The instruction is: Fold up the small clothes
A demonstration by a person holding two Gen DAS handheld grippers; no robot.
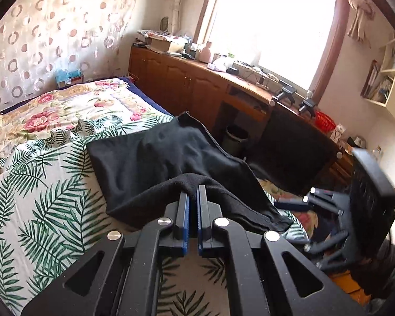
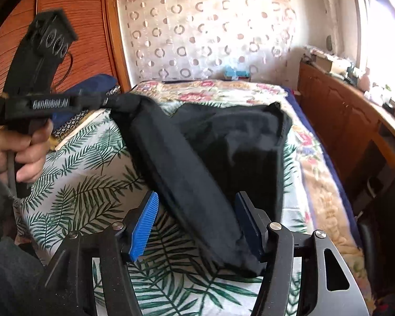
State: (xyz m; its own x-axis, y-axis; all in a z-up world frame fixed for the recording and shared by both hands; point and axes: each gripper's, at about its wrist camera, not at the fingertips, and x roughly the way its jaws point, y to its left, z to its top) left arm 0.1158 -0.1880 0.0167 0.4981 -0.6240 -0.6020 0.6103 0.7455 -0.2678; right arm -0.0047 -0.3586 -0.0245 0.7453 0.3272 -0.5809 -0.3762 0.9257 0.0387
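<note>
Right, the bed (image 1: 52,184) fills the lower left of the left wrist view, spread with a palm-leaf sheet (image 2: 92,184) in front and a floral quilt (image 1: 73,105) behind it toward the upper left. Along the right of that view runs a long wooden cabinet (image 1: 187,84) under a bright window (image 1: 271,26), its top crowded with small things too blurred to name. A circle-patterned curtain (image 2: 197,31) hangs behind the head of the bed.

On the palm-leaf sheet lies the black garment (image 1: 150,152), sprawled across the centre of both views. In the right wrist view one long strip of it runs diagonally from upper left down to lower centre, with the broader body of the cloth lying behind it, to its right.

The left gripper (image 1: 193,192) sits at lower centre of its own view, its blue-padded jaws pinched tight on a bunched fold of the black garment, that edge lifted off the sheet. In the right wrist view it appears at the upper left, gripped by a hand (image 2: 21,152).

The right gripper (image 2: 196,213) has its jaws spread wide at lower centre, straddling the lower end of the diagonal strip; the pads are not pressing the cloth.
</note>
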